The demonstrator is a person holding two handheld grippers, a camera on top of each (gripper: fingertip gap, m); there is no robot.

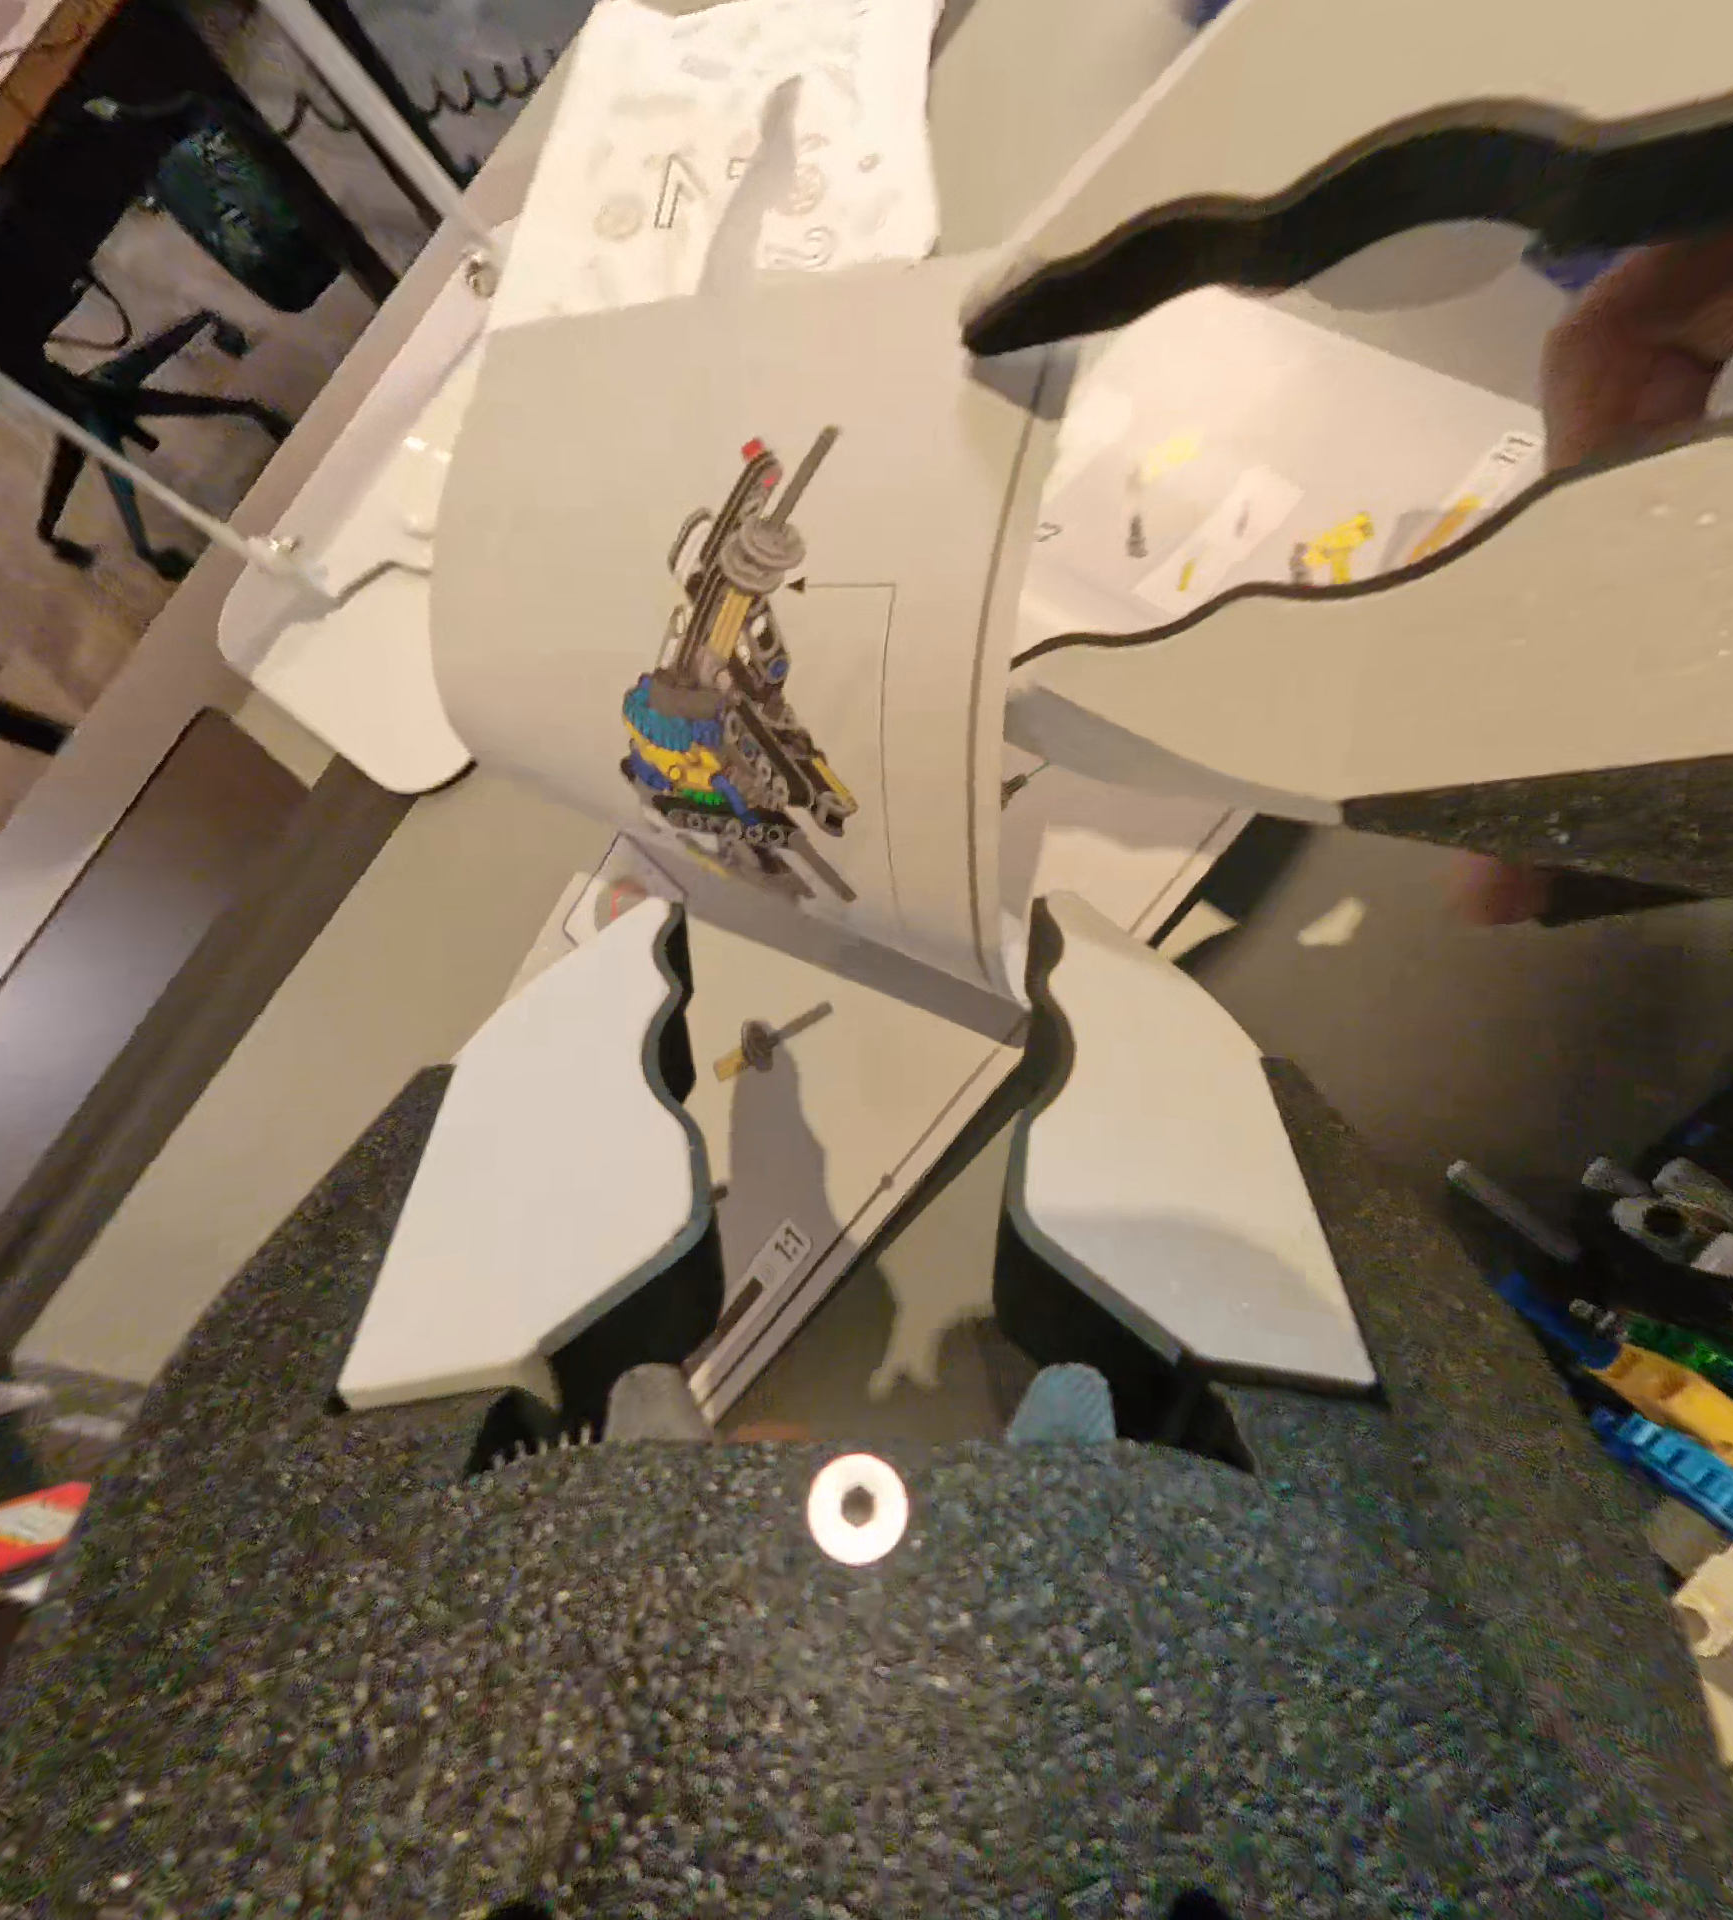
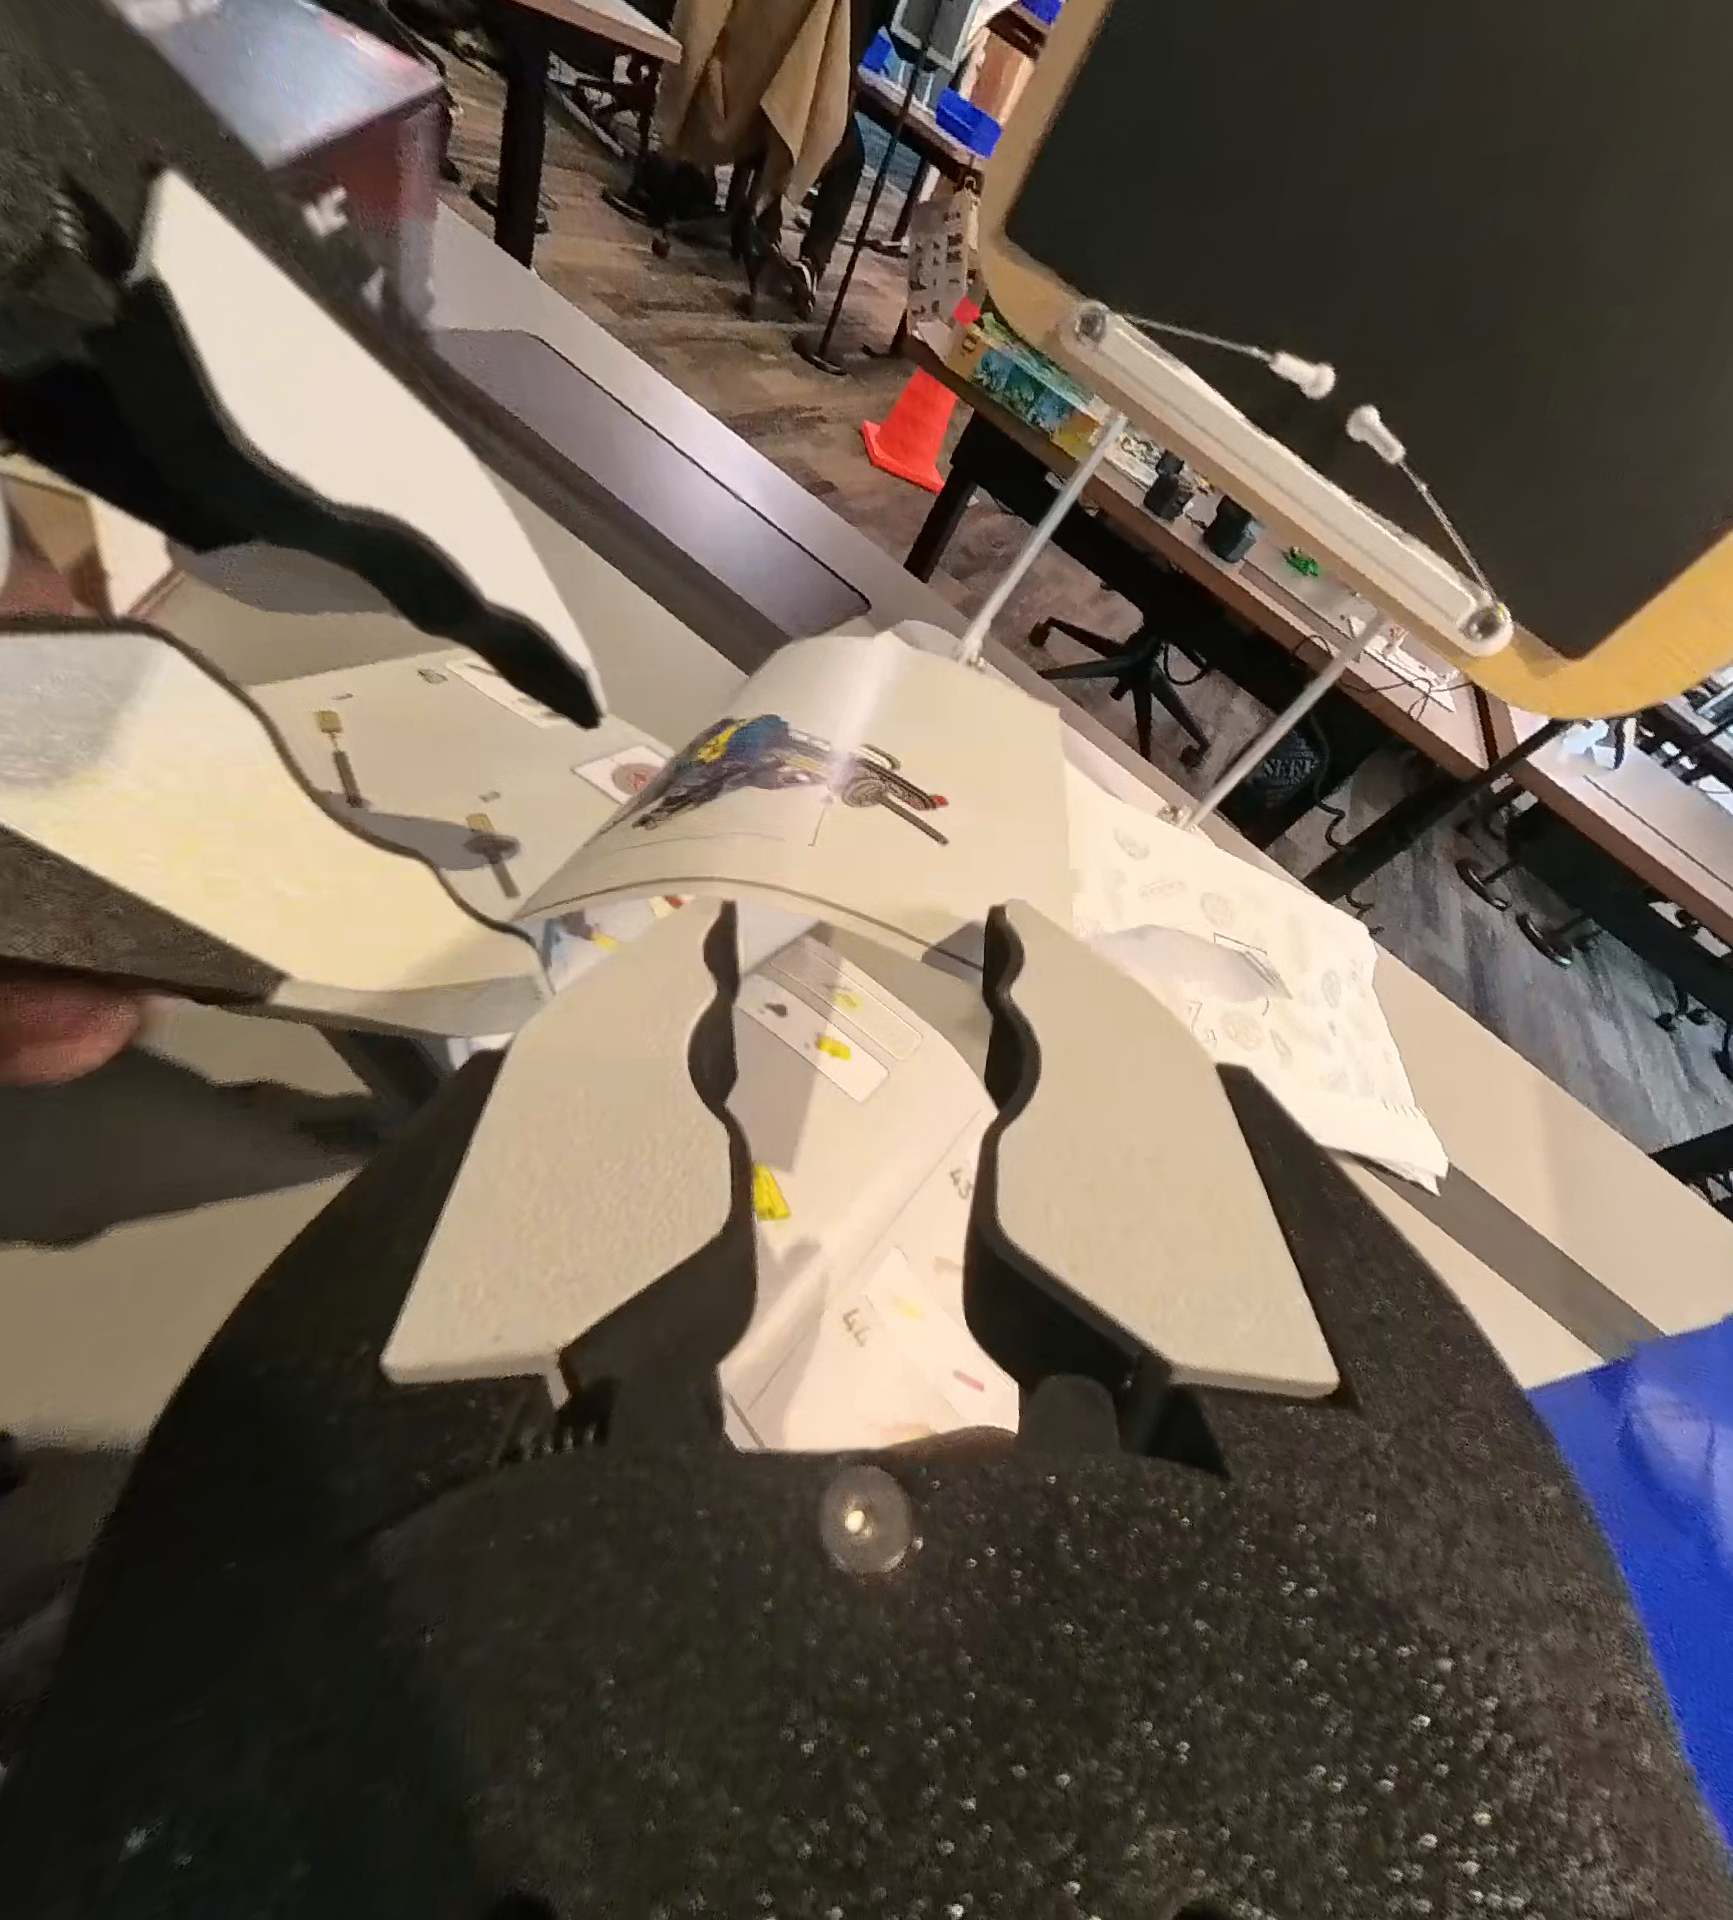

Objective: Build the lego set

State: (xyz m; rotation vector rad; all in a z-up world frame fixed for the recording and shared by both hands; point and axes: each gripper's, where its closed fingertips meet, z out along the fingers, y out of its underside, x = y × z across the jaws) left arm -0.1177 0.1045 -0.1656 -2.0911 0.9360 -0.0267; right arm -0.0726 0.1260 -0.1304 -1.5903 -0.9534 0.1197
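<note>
Currently curling thin grey paper instruction-booklet page (image 1: 737, 644): light, floppy, tearable; pinch free edge. Left gripper (image 1: 857, 966), right gripper (image 2: 857, 935): jaws wide, empty.

Warm indoor light, moderately bright. Tong-shaped shadows are cast on the booklet (image 1: 737, 644) pages. A glare streak is seen across the lifted page in the right wrist view. Motion blur softens both views; strong fisheye bending is noted at edges.

Booklet page (image 1: 716, 582): smooth paper, slight sheen.
Gripper fingers (image 1: 540, 1174): matt grey plastic.
Gripper body (image 1: 841, 1714): rough, speckled black.
Lego model (image 1: 1693, 1392): glossy plastic.
</note>
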